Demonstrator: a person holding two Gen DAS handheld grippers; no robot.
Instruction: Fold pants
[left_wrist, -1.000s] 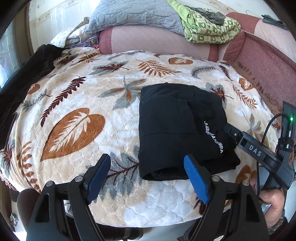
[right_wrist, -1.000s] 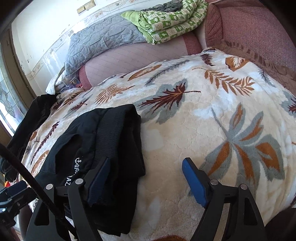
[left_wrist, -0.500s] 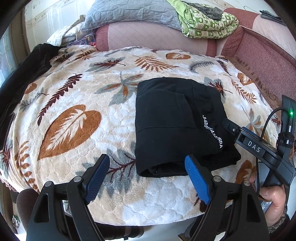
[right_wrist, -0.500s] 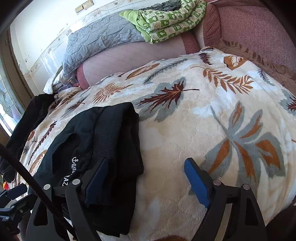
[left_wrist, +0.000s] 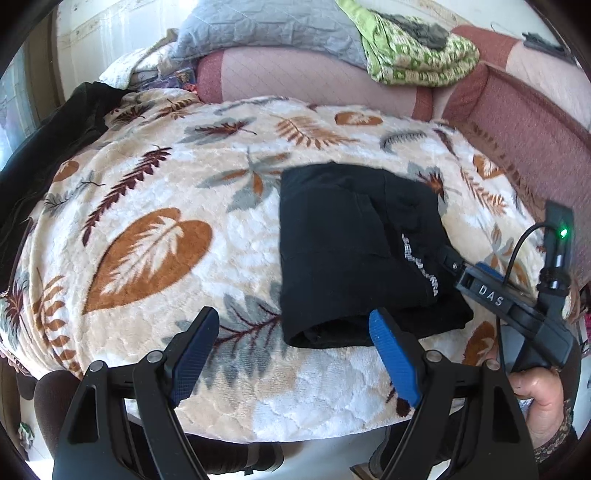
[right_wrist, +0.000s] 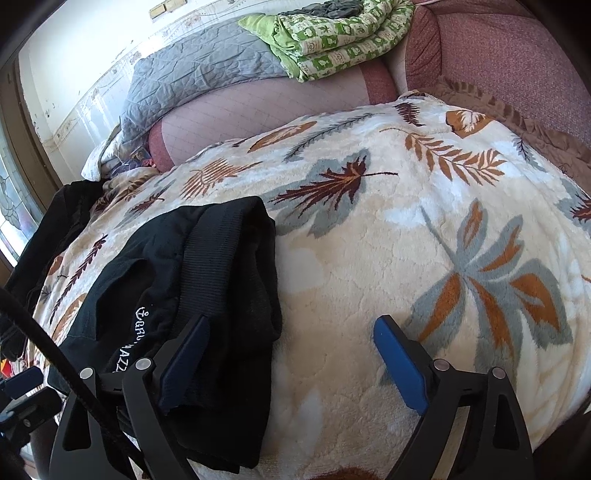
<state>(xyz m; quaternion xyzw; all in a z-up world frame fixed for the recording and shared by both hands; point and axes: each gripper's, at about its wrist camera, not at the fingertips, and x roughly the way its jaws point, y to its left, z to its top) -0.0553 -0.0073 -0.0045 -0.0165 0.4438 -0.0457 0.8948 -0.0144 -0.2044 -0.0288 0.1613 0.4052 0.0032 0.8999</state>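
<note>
The black pants (left_wrist: 347, 251) lie folded into a compact rectangle on the leaf-print blanket (left_wrist: 147, 236), white lettering on the right side. My left gripper (left_wrist: 295, 350) is open and empty, held just short of the fold's near edge. My right gripper (right_wrist: 291, 354) is open and empty at the right side of the pants (right_wrist: 192, 280); its left finger (right_wrist: 184, 362) hovers over the black cloth, its right finger over the blanket (right_wrist: 406, 258). The right gripper's body (left_wrist: 509, 302) shows in the left wrist view, beside the pants.
A pink sofa back (left_wrist: 295, 77) with a grey quilted pillow (left_wrist: 266, 29) and a green folded blanket (left_wrist: 413, 55) stands behind. A second dark garment (left_wrist: 48, 147) lies at the blanket's left edge. A padded armrest (right_wrist: 517, 62) bounds the right side.
Both grippers drifted only slightly; the views shifted a little. The folded pants have not moved and both grippers stay open.
</note>
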